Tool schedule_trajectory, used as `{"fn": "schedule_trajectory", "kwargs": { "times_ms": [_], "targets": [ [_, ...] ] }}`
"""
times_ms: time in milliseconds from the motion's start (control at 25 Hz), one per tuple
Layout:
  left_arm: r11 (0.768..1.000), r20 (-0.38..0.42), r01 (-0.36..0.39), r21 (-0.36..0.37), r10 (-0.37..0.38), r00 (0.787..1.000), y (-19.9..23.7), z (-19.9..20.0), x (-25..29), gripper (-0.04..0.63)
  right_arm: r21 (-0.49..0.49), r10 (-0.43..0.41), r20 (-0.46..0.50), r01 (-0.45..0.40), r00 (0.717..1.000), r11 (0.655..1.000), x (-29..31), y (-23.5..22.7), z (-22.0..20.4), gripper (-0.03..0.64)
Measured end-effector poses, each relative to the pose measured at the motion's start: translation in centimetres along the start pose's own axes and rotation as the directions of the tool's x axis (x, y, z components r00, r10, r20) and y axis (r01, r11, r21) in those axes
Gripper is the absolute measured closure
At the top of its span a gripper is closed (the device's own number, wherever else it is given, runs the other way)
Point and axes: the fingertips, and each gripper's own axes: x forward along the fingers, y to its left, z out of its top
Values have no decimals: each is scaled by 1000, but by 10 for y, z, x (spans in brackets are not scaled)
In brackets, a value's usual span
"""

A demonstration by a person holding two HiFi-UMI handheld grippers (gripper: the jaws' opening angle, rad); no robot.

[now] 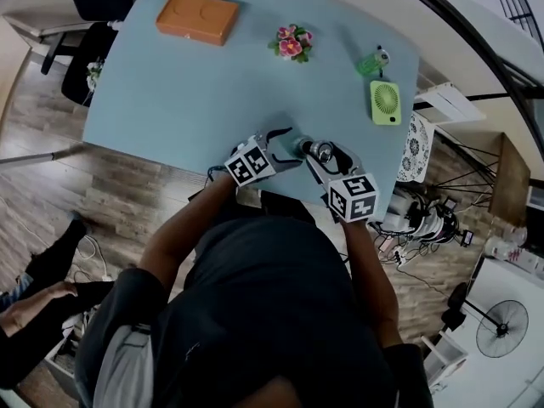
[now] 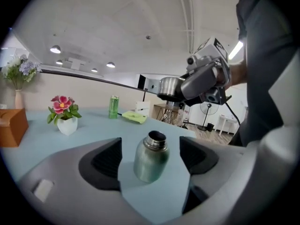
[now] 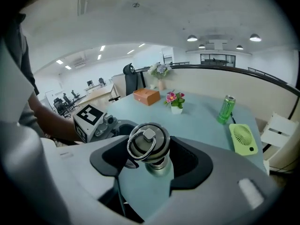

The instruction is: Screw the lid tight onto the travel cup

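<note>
One cup (image 2: 151, 156), one lid (image 3: 149, 142), two grippers. The cup's a steel flask with an open mouth, upright on the bench (image 1: 187, 83) between the left gripper's (image 1: 285, 149) jaws, which are wide apart and not touching it. The right gripper (image 3: 152, 158) is clamped on the ringed lid just above the cup. Beyond the cup: one can (image 1: 371, 62), fan (image 1: 385, 102), flowerpot (image 1: 291, 43), box (image 1: 197, 18).

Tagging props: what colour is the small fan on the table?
Light green; the fan shows best in the right gripper view.
</note>
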Motion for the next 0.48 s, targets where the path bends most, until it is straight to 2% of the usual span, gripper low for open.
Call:
{"fn": "schedule_trajectory", "kwargs": {
  "times_ms": [480],
  "targets": [
    [995,-63,31,90,-25,998,-3,-25,44,178,-103,52,-114,-64,992,993,36,-12,-38,357]
  ]
}}
